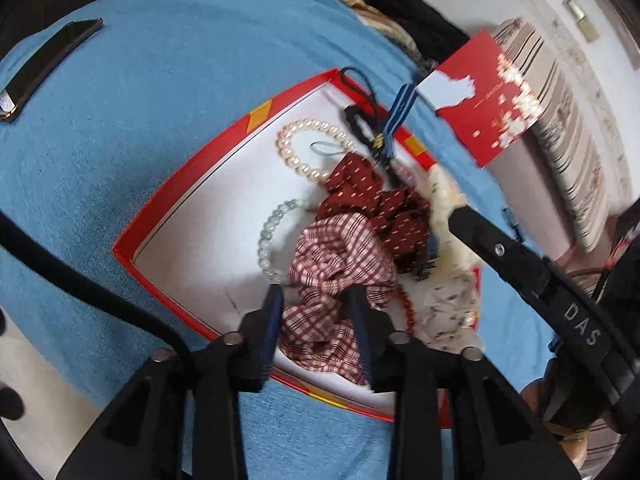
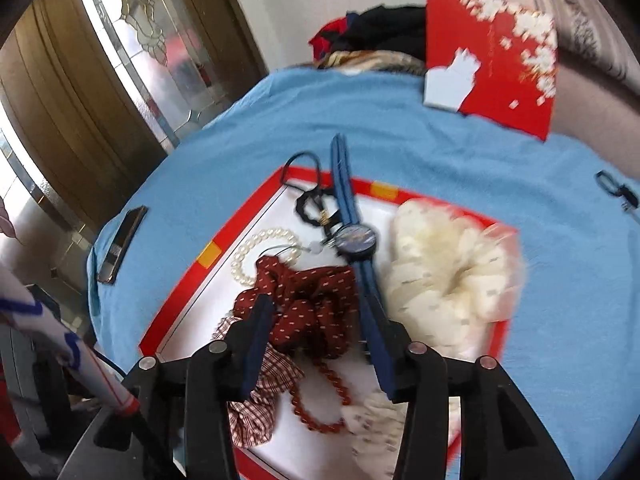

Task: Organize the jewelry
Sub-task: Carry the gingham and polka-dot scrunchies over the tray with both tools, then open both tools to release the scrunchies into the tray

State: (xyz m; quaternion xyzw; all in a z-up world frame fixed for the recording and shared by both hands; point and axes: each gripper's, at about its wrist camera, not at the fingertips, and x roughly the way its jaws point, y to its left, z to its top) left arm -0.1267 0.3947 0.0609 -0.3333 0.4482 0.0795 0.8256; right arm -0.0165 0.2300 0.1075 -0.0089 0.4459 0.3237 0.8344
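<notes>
A red box with a white floor (image 1: 180, 196) (image 2: 180, 300) lies on a blue cloth. In it are a pearl bracelet (image 1: 286, 148), a pale green bead bracelet (image 1: 266, 240), a dark red dotted scrunchie (image 1: 372, 196) (image 2: 316, 304), a plaid scrunchie (image 1: 336, 256), a cream scrunchie (image 2: 448, 276), a blue watch (image 2: 356, 240) and a red bead bracelet (image 2: 320, 400). My left gripper (image 1: 316, 312) is open, and the plaid scrunchie lies loose between its fingers. My right gripper (image 2: 318, 332) is open over the dark red scrunchie, its right finger beside the watch strap.
The box's red lid (image 2: 492, 76) leans at the far right of the cloth. A dark phone (image 1: 48, 64) lies at the cloth's left edge. A pile of clothes (image 2: 380, 36) sits at the back. A small black clip (image 2: 616, 192) lies at the right.
</notes>
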